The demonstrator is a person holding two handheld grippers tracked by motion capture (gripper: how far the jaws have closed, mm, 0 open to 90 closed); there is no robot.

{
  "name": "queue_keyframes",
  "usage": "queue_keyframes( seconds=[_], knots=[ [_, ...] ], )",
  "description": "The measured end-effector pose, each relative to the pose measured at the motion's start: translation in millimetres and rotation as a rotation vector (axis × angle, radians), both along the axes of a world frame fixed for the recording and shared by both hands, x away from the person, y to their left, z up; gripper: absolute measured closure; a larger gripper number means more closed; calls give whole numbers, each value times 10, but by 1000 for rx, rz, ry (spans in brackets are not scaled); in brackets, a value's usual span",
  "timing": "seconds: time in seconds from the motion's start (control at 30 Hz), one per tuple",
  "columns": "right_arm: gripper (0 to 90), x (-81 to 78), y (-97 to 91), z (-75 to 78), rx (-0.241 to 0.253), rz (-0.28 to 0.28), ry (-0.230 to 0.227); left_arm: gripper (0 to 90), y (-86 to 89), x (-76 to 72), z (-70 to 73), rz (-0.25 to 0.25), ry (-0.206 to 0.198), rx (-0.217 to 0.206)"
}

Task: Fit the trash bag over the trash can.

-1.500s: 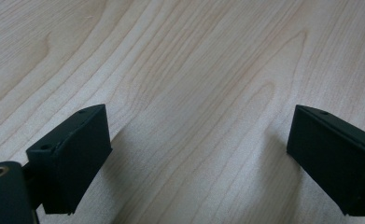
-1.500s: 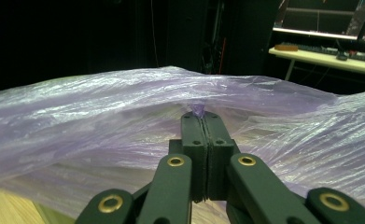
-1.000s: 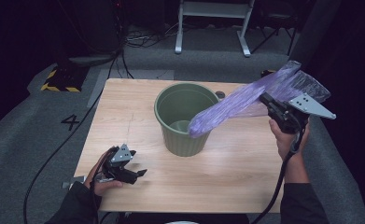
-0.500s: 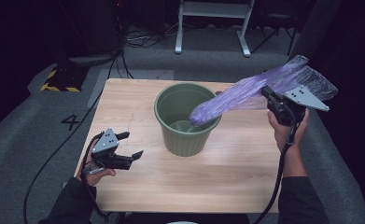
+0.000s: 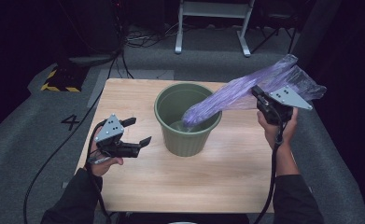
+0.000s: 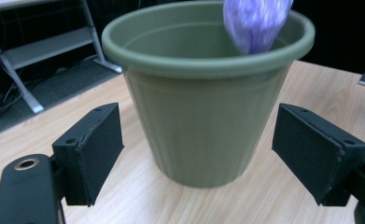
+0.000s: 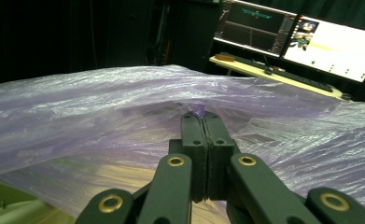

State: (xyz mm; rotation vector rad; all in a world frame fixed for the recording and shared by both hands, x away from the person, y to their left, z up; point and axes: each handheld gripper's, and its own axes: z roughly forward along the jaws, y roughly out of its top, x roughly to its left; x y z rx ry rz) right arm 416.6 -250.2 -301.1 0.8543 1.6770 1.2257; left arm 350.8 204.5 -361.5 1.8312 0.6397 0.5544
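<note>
A green plastic pot (image 5: pixel 188 122) stands upright near the middle of the wooden table (image 5: pixel 227 182). A long purple plastic bag (image 5: pixel 245 91) slants from the upper right down into the pot's mouth. My right gripper (image 5: pixel 260 95) is shut on the bag's upper part; in the right gripper view the jaws pinch the purple film (image 7: pixel 101 112) at the right gripper (image 7: pixel 202 116). My left gripper (image 5: pixel 138 132) hovers left of the pot, open and holding nothing. In the left gripper view the pot (image 6: pixel 203 116) stands between the wide pads (image 6: pixel 96 149), apart from them, with the bag's tip (image 6: pixel 255 23) over its rim.
A grey carpeted floor (image 5: pixel 35 140) surrounds the table, with a painted numeral at the left. A white metal stand (image 5: pixel 213 23) and cables lie beyond the far edge. Lit monitors (image 7: pixel 311 42) on a desk appear in the right gripper view.
My left gripper has risen off the table and swung to face the pot. My right gripper has shifted slightly, and the bag's lower end has dipped further into the pot.
</note>
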Motion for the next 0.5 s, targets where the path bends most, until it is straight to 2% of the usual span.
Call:
queue_keyframes(
  seconds=[0.1, 0.17, 0.23, 0.4, 0.5],
  knots=[
    [897, 0, 68, -5, -17, 12, -3, 159, -30, 45, 74, -18, 1, 0],
    [897, 5, 118, -5, -33, 16, -3, 159, -32, 86, 110, -12, -15, 1],
    [897, 10, 170, -6, -49, 27, -3, 158, -29, 159, 146, -10, -7, 9],
    [896, 24, 290, -22, -81, 40, -1, 158, 24, 352, 244, -21, 10, -28],
    [896, 51, 353, -27, -95, 46, 2, 157, 21, 487, 346, -16, 13, -36]
  ],
)
